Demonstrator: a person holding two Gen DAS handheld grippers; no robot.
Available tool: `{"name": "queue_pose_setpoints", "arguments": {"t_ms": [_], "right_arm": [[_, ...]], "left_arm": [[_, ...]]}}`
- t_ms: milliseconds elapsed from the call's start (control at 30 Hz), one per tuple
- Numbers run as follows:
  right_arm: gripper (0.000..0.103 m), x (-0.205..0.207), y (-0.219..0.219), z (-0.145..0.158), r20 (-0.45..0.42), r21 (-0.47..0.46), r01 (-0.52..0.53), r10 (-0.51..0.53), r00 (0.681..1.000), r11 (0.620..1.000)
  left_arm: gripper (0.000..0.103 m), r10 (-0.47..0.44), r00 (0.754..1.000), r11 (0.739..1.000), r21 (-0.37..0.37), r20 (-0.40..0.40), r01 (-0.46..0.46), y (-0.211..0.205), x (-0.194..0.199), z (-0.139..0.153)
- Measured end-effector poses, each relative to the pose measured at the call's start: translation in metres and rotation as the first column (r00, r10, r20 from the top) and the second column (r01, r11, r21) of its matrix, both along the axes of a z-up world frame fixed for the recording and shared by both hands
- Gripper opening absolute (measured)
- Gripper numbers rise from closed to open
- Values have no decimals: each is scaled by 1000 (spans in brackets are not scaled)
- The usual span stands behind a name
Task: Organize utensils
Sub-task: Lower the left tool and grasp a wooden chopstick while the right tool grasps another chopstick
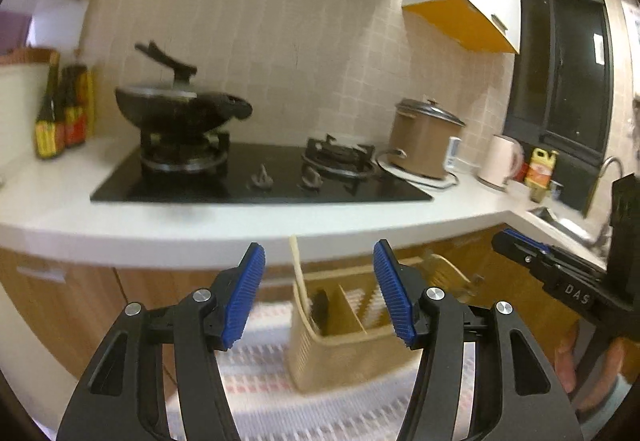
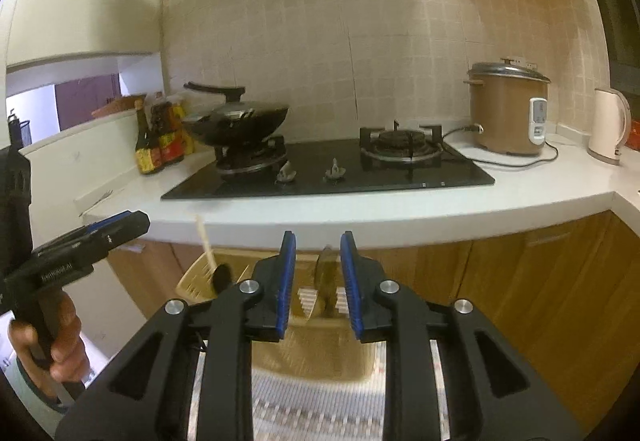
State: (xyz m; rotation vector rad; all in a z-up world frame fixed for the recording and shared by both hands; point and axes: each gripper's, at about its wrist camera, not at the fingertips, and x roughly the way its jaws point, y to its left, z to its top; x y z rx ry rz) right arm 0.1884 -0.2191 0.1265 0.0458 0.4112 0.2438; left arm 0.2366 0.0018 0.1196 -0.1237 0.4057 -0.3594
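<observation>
A beige slotted utensil caddy (image 1: 344, 345) with dividers sits low in front of the counter; it also shows in the right wrist view (image 2: 320, 349). A pale stick utensil (image 1: 298, 273) and a dark spoon head (image 1: 320, 307) stand in its left compartment. My left gripper (image 1: 319, 293) is open and empty, just above the caddy. My right gripper (image 2: 318, 281) is partly open; a flat wooden utensil (image 2: 326, 273) stands between its pads over the caddy, and I cannot tell whether the pads touch it. The same wooden utensil (image 1: 444, 273) shows blurred in the left wrist view.
A white counter (image 2: 360, 209) carries a black gas hob (image 2: 328, 169) with a wok (image 2: 240, 121), sauce bottles (image 2: 160, 141), a brown rice cooker (image 2: 508, 109) and a kettle (image 2: 608, 125). Wooden cabinets (image 2: 540, 281) stand below. A patterned cloth (image 1: 260, 381) lies under the caddy.
</observation>
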Motion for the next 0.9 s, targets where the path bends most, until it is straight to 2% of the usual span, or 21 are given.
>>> {"name": "queue_pose_setpoints", "arguments": {"t_ms": [67, 133, 200, 267, 300, 467, 667, 733, 900], "right_arm": [[23, -14, 2, 5, -47, -21, 12, -13, 999, 1000], [30, -25, 3, 8, -95, -35, 14, -17, 995, 999], [41, -38, 2, 6, -163, -26, 3, -7, 987, 1000], [46, -48, 2, -1, -248, -31, 9, -16, 969, 999], [46, -51, 2, -6, -282, -31, 5, -14, 959, 1000], [46, -68, 1, -56, -500, -1, -16, 14, 866, 1000], [43, -84, 10, -125, -655, 22, -22, 31, 755, 1000], [38, -89, 13, -140, -674, 21, -20, 29, 738, 1000], [37, -105, 15, -163, -686, 25, -1, 18, 727, 1000]], "left_arm": [[55, -14, 998, 1000, 14, -54, 14, 3, -13, 4], [55, -27, 994, 999, 31, -101, 30, 6, -28, 5], [55, -50, 986, 998, 37, -158, 57, 8, -40, 3], [55, -70, 969, 996, 37, -237, 81, 11, -52, -6], [55, -81, 957, 995, 38, -280, 95, 12, -59, -14], [53, -95, 902, 988, 73, -421, 138, 13, -82, -61], [44, -83, 815, 978, 110, -574, 177, 7, -102, -135], [42, -67, 805, 974, 138, -589, 181, 5, -108, -153], [37, -63, 788, 972, 140, -612, 187, 2, -119, -179]]}}
